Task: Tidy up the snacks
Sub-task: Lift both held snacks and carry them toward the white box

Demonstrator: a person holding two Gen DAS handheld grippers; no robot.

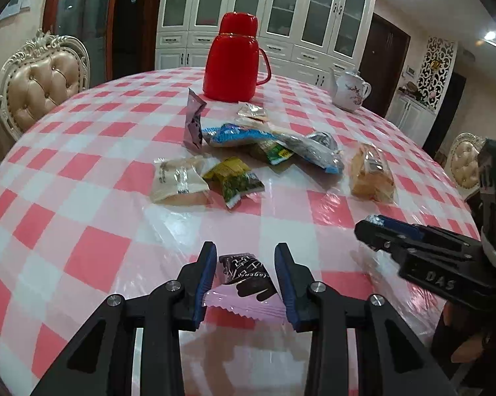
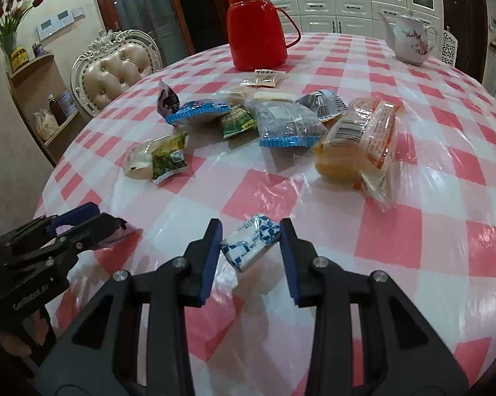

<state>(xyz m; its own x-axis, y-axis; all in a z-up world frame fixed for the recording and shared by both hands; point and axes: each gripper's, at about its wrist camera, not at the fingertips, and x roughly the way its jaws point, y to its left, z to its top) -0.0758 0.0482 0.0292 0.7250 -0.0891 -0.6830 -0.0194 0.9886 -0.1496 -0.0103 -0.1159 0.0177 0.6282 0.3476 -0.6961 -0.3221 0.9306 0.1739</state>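
Note:
A pink and black snack packet [image 1: 244,280] sits between the blue pads of my left gripper [image 1: 246,251], which is shut on it just above the pink checked tablecloth [image 1: 82,247]. My right gripper [image 2: 251,226] is shut on a small blue and white snack packet [image 2: 249,246], held crosswise. Each gripper shows in the other's view: the right gripper [image 1: 368,226] at the right, the left gripper [image 2: 106,216] at the left. Further out lies a loose heap of snacks: a beige cake packet [image 1: 178,181], green packets [image 1: 234,178], blue bags [image 2: 287,123] and a clear bread bag [image 2: 360,142].
A red thermos jug [image 1: 231,62] stands behind the heap, with a white flowered teapot [image 1: 348,90] to its right. Padded chairs [image 1: 40,82] stand at the round table's far left and right edges. White cabinets line the back wall.

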